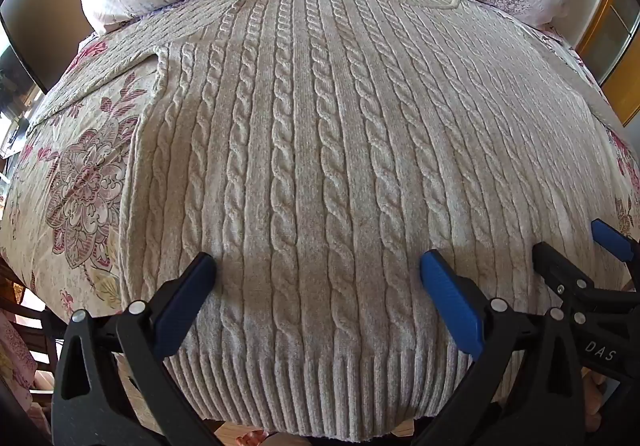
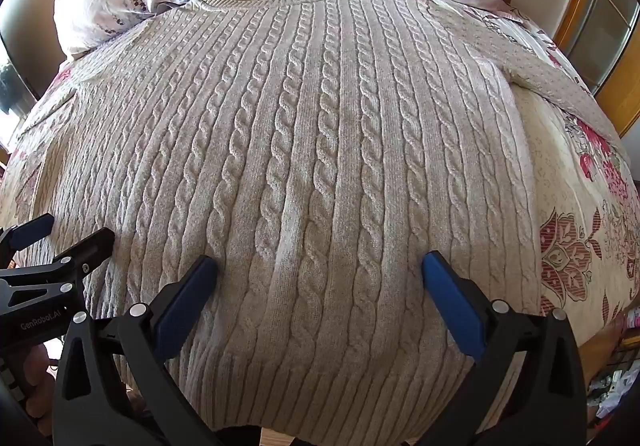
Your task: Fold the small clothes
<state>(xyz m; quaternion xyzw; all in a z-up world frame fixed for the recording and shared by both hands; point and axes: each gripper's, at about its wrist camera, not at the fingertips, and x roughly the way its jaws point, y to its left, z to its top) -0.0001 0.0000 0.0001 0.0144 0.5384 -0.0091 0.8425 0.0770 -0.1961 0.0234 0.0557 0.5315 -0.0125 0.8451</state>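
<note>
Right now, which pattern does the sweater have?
The sweater is cream cable knit with a ribbed hem, clearest in the right wrist view.

My left claw [image 1: 318, 266] has black triangular arms, blue finger pads [image 1: 450, 304] and silver rivets. My right claw [image 2: 320, 266] matches; white "DAS" lettering marks it at lower right of the left view.
</note>
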